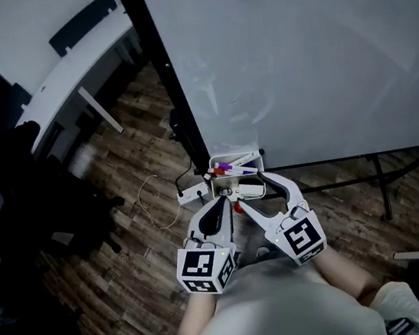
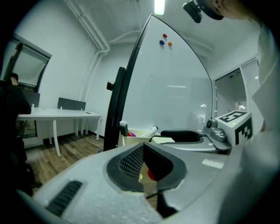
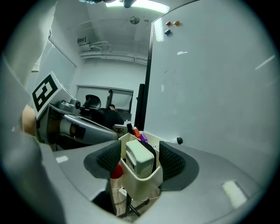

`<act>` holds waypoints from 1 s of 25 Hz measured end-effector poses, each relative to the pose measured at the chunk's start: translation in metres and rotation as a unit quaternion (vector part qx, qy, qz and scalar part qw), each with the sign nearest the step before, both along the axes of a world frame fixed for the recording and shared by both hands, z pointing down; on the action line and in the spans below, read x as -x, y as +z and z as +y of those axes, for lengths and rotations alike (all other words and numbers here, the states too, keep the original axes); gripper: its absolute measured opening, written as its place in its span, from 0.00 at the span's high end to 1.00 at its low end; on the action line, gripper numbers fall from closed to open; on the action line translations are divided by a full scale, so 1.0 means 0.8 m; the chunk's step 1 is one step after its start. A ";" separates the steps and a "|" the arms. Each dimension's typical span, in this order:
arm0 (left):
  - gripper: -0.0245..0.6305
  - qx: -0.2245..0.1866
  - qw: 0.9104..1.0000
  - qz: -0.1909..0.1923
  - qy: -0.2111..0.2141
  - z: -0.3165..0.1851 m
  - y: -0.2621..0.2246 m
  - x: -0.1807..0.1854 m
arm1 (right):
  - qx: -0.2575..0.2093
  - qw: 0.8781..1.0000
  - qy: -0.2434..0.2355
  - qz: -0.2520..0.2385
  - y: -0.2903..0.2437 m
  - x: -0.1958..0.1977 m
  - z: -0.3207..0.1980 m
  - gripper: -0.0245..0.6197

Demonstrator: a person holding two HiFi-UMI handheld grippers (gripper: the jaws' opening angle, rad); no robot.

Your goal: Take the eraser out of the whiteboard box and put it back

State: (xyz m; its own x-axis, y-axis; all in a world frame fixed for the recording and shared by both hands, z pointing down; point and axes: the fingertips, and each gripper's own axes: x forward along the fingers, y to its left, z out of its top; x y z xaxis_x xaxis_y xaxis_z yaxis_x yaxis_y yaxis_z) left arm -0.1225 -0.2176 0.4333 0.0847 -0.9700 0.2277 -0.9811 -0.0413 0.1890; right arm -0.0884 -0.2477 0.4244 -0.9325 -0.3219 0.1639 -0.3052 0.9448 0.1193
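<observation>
A cream whiteboard box [image 3: 141, 186] hangs at the whiteboard's lower edge [image 1: 234, 165] with coloured markers [image 3: 136, 132] in its far end. The pale eraser [image 3: 140, 160] stands upright inside its near end. My right gripper [image 3: 140, 148] is open, one ribbed pad [image 3: 109, 158] on each side of the box, not pressing on it or on the eraser. In the head view the right gripper [image 1: 250, 190] reaches to the box. My left gripper [image 1: 217, 210] sits just left of it, below the box, shut with nothing held. Its pads [image 2: 132, 161] meet at the tip.
The whiteboard [image 1: 302, 57] fills the right side on a black stand [image 1: 172, 91], its leg bars [image 1: 381, 177] on the wood floor. A power strip and cable [image 1: 190, 195] lie below the box. A white desk [image 1: 65, 75] and a dark-clothed person [image 1: 20, 197] are left.
</observation>
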 end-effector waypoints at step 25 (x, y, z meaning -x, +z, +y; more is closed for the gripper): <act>0.96 -0.003 0.999 0.001 -0.045 0.003 0.002 0.002 | -0.006 0.999 -0.032 -0.005 0.005 0.007 0.000 0.66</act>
State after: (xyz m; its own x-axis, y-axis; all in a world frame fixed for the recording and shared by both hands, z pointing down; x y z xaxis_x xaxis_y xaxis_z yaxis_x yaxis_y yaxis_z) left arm -0.1243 -0.2156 0.4347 -0.0025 -0.9753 0.2209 -0.9807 0.0455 0.1900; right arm -0.0943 -0.2479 0.4283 -0.9528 -0.2638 0.1505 -0.2459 0.9608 0.1278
